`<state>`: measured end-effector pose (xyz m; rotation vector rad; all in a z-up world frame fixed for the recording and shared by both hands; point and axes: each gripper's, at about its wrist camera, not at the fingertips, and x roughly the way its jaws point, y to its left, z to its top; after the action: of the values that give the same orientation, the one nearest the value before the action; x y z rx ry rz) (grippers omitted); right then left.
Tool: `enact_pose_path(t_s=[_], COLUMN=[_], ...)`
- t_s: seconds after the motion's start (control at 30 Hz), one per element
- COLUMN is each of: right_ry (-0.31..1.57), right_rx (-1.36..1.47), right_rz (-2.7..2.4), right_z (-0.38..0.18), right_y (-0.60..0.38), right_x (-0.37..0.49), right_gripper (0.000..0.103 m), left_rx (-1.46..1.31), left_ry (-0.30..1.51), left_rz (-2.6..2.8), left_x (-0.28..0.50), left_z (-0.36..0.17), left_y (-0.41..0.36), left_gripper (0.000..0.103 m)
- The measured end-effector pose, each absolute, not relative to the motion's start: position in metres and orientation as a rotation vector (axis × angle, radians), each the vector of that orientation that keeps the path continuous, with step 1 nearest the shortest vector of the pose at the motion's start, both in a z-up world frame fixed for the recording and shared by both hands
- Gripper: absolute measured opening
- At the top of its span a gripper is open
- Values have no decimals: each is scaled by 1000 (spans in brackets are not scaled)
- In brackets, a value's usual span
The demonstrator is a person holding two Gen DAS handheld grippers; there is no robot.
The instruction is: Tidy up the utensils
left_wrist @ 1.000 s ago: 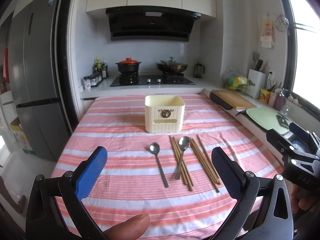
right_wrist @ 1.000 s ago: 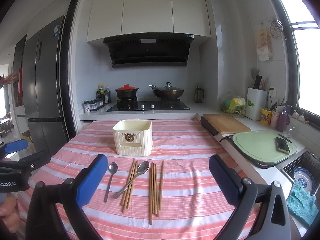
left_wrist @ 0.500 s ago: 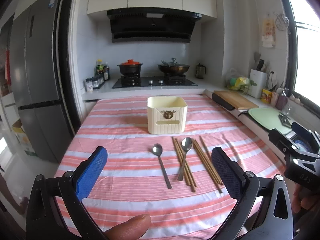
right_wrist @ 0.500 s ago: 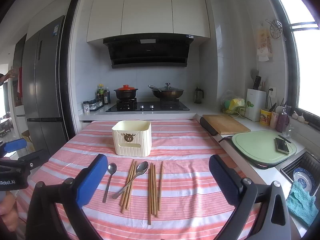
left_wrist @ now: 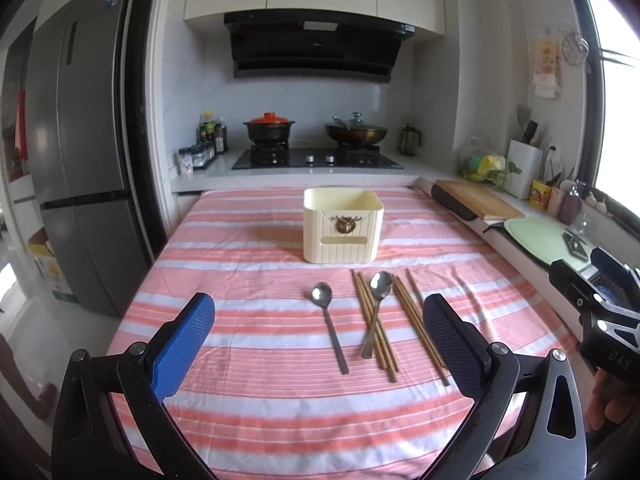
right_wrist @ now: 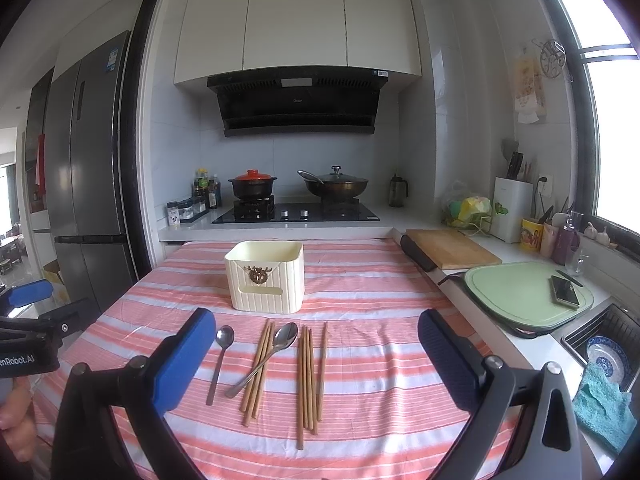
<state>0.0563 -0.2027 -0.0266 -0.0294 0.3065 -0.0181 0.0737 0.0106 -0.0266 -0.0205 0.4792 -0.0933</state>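
Holding both grippers above the near edge of the bench [left_wrist: 248, 412], I see the left gripper [left_wrist: 318, 350] and the right gripper [right_wrist: 316, 360] each with jaws wide apart and empty. On the striped cloth lie two spoons, one [left_wrist: 327, 322] alone to the left and the other [left_wrist: 376, 308] resting across a bundle of chopsticks [right_wrist: 258, 368], with more chopsticks [right_wrist: 308, 376] just beside. Beyond them stands the cream box [left_wrist: 342, 224], upright.
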Motion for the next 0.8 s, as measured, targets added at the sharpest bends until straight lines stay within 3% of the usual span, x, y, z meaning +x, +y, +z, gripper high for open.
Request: enact_pose_path(t_s=[0.8], right_ry=[276], right_rx=[-57], right_rz=[-28], right_z=[-20], right_y=[-202], right_x=[44], right_gripper=[103], left_rx=[-60], left_ry=[564], left_rz=[-96], left_x=[81], left_z=[-43], left_y=[19], left_gripper=[103])
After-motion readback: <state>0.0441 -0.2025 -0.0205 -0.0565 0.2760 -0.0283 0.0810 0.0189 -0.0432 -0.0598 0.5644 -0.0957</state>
